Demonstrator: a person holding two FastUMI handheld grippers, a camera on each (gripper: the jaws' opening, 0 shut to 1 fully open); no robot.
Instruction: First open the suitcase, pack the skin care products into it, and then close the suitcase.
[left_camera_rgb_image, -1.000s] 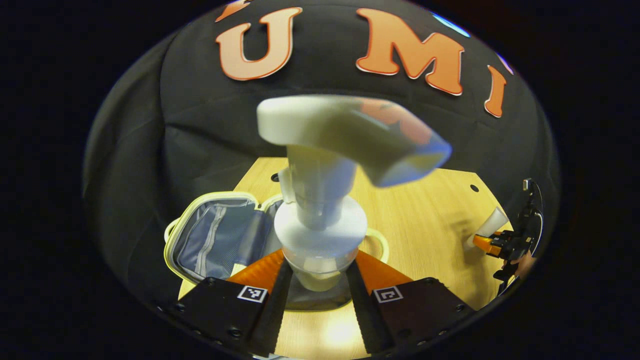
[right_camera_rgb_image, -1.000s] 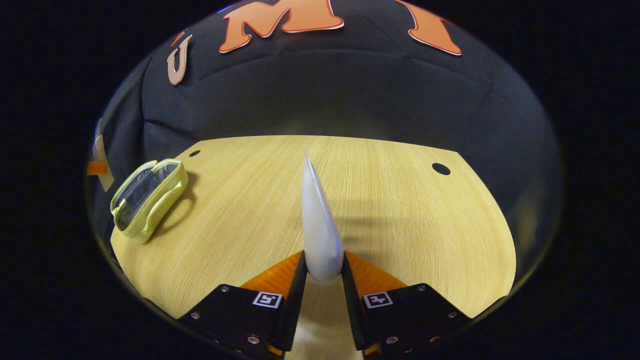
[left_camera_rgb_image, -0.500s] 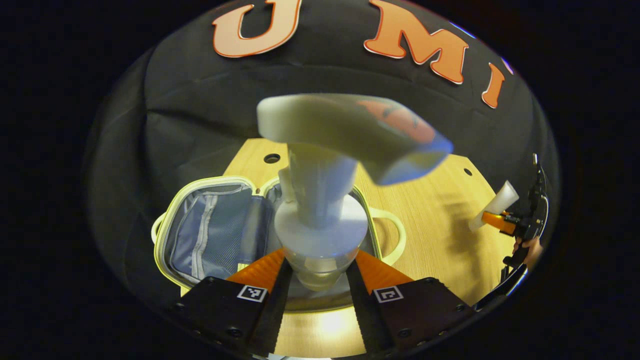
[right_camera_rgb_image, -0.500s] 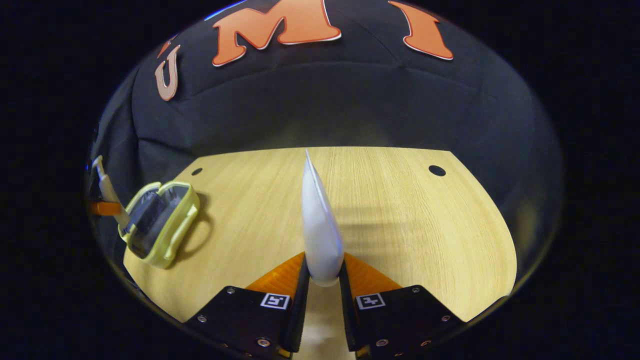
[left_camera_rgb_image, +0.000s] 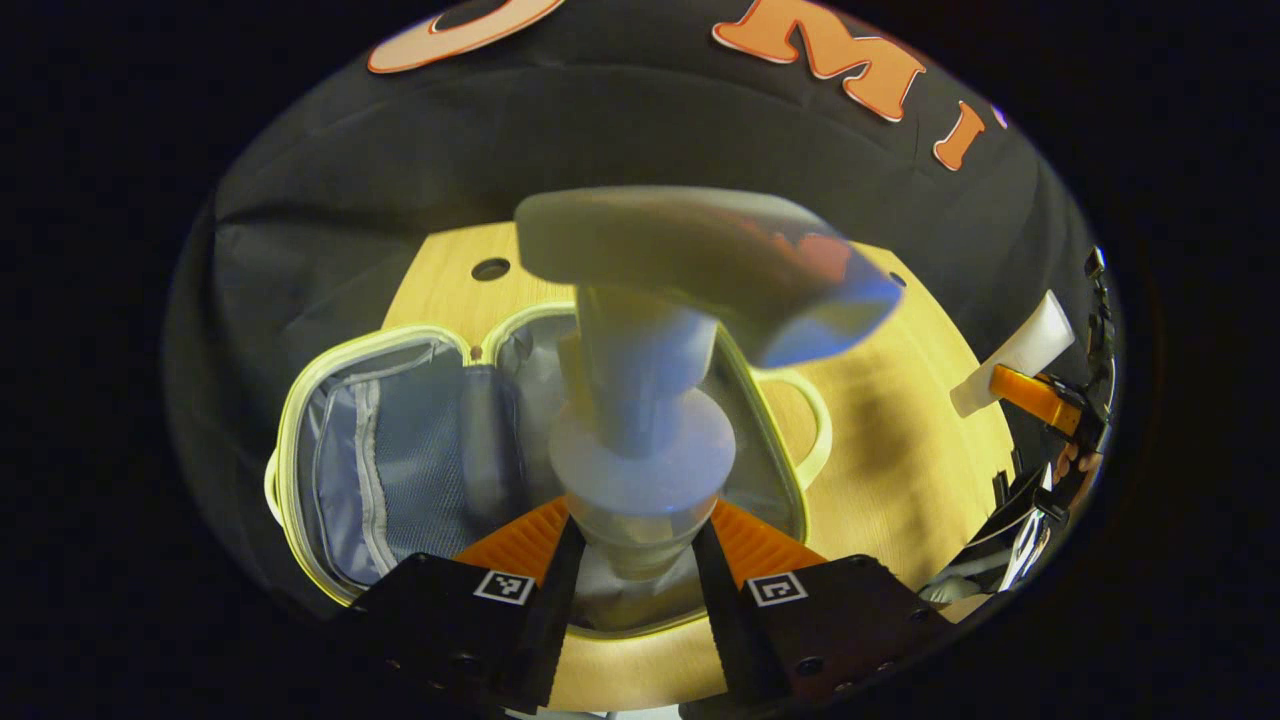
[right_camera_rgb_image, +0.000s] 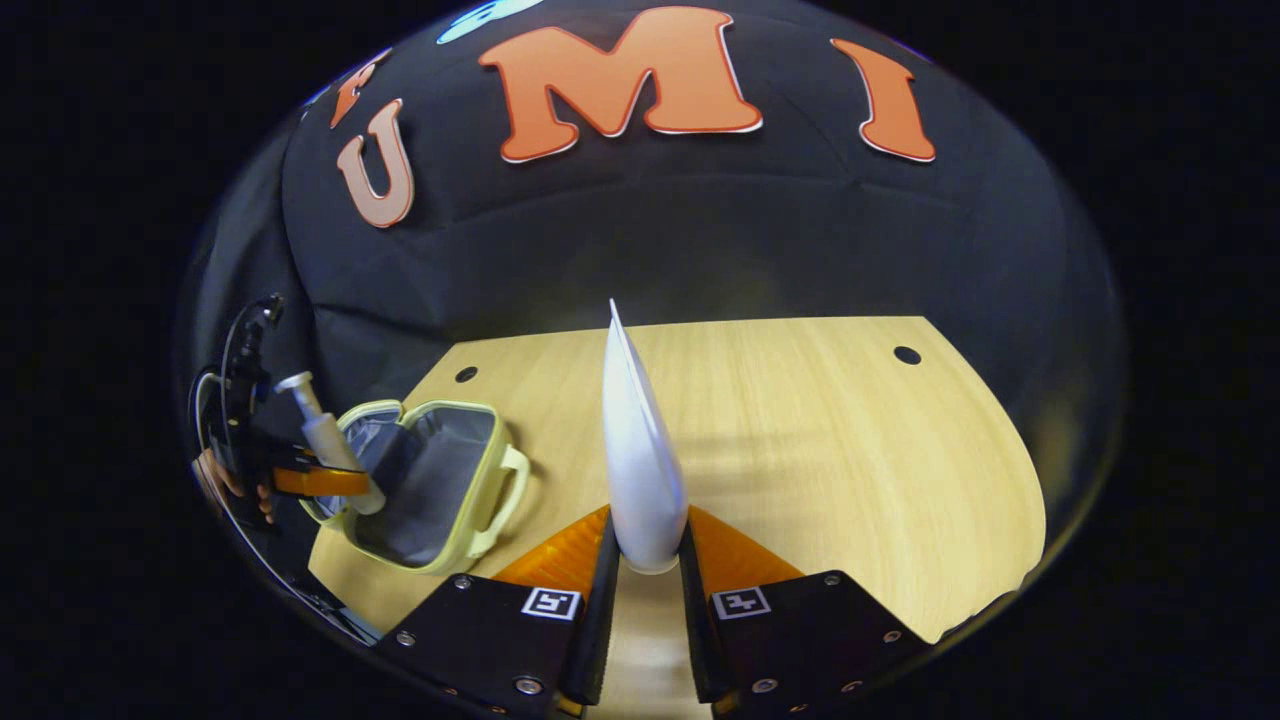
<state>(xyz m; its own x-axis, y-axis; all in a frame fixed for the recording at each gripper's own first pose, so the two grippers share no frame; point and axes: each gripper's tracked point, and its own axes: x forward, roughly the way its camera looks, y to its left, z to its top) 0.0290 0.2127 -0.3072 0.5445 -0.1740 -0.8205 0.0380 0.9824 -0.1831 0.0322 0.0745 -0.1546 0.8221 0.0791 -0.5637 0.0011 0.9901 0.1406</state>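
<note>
Left tool (left_camera_rgb_image: 632, 560) grips a pump bottle (left_camera_rgb_image: 640, 400) at its base, both fingers clamped on it, holding it over the open case (left_camera_rgb_image: 400, 450). Right tool (right_camera_rgb_image: 643, 590) grips a white tube (right_camera_rgb_image: 635, 450) by its lower end, both fingers on it, tube pointing up above the worktop (right_camera_rgb_image: 820, 450). Case sits lid-open at the worktop's left end in the right gripper view, well apart from the tube.

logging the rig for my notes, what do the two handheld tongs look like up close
Both the left tongs and right tongs have black, wedge-shaped bodies with small screws, and each side carries a square black-and-white marker. Seen from the right gripper view, the left tongs sit on a dark frame with a thin cable looping beside it.
</note>
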